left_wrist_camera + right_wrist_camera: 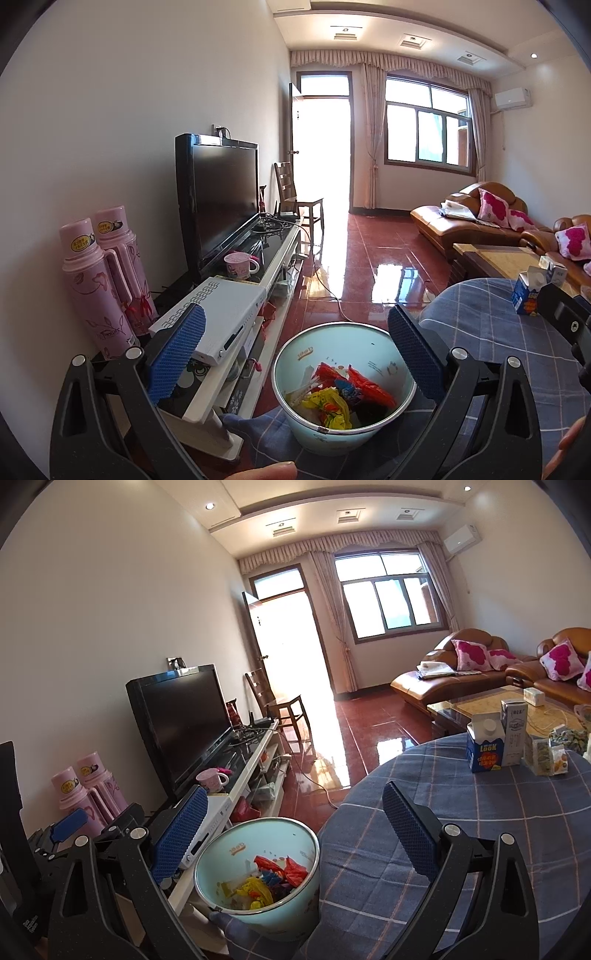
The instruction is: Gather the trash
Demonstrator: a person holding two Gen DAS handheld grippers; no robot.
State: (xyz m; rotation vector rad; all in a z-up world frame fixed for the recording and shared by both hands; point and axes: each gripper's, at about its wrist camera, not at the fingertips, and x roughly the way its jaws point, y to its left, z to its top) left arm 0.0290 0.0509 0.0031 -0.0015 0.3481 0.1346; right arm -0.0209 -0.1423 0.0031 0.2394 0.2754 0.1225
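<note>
I hold both tools spread and empty, the left tool [295, 354] above the bin [343, 424] by the bench's [480, 830] near-left edge, the right tool [295, 834] aimed toward the cartons [487, 749] at its far edge, probably the next trash.

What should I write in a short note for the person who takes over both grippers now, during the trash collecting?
Left gripper: open, empty, above the trash bin.
Right gripper: open, empty, between the bin and the round table.
The bin stands at the table's edge beside the TV stand. It already holds colourful wrappers.
Still on the table, far side: a blue carton, a white carton and snack packets. Whether these are empty trash cannot be told from here.
Left to do: check them, carry any trash to the bin.
</note>
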